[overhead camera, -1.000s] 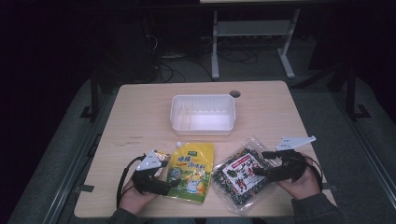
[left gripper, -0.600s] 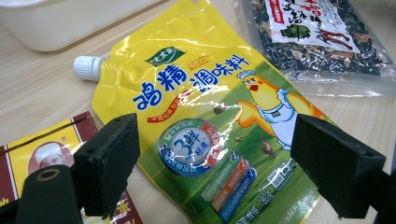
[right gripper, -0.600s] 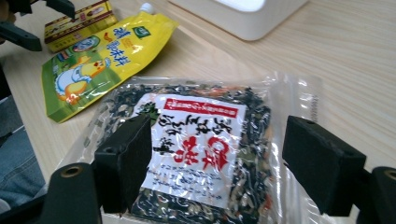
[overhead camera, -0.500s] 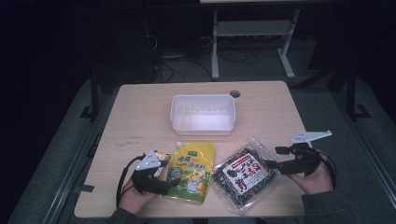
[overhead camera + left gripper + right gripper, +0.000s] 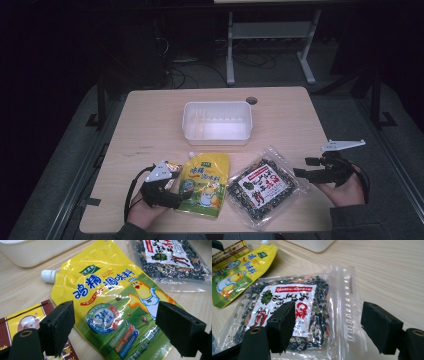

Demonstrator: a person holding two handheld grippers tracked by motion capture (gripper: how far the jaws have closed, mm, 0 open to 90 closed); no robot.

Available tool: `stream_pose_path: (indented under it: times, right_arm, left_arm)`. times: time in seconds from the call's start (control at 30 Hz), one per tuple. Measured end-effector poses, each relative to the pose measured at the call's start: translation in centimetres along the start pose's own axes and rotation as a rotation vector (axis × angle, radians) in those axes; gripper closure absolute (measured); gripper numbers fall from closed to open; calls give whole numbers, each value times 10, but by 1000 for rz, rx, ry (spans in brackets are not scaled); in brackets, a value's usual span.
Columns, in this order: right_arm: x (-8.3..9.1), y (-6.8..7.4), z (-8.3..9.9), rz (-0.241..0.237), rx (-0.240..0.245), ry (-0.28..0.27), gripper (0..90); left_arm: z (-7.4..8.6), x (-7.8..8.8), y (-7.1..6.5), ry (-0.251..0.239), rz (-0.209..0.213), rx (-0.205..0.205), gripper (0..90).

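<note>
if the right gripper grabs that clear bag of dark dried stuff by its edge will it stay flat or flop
Probably flop: the clear bag is thin crinkled film around loose dark bits, so it should sag from the pinched edge. It looks light for its size. The glossy film may slip between the pads of the right gripper, whose jaws have just been closing a little, still off the bag.

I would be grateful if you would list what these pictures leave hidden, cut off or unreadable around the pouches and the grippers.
- Red and yellow packet: left gripper view, cut by the bottom edge and covered by the near jaw; in the high view the left gripper hides most of it.
- Yellow spout pouch: left gripper view, lower end cut off by the frame.
- Clear bag of dried mix: right gripper view, near end behind the jaw.
- White tub: label print too small anywhere in the high view.
</note>
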State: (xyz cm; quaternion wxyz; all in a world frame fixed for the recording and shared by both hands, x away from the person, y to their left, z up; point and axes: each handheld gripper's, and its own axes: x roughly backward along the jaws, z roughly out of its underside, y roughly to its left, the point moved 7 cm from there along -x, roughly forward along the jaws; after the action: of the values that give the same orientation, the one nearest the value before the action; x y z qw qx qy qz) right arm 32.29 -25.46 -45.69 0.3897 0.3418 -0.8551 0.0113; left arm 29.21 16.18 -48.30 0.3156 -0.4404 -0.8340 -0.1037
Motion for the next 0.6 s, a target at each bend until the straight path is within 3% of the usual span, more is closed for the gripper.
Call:
stream_pose_path:
  times: [0.6]
  right_arm:
    - [4,-25,37,61,-145,71,356]
  left_arm:
    - [1,-2,0,12,3,-4,156]
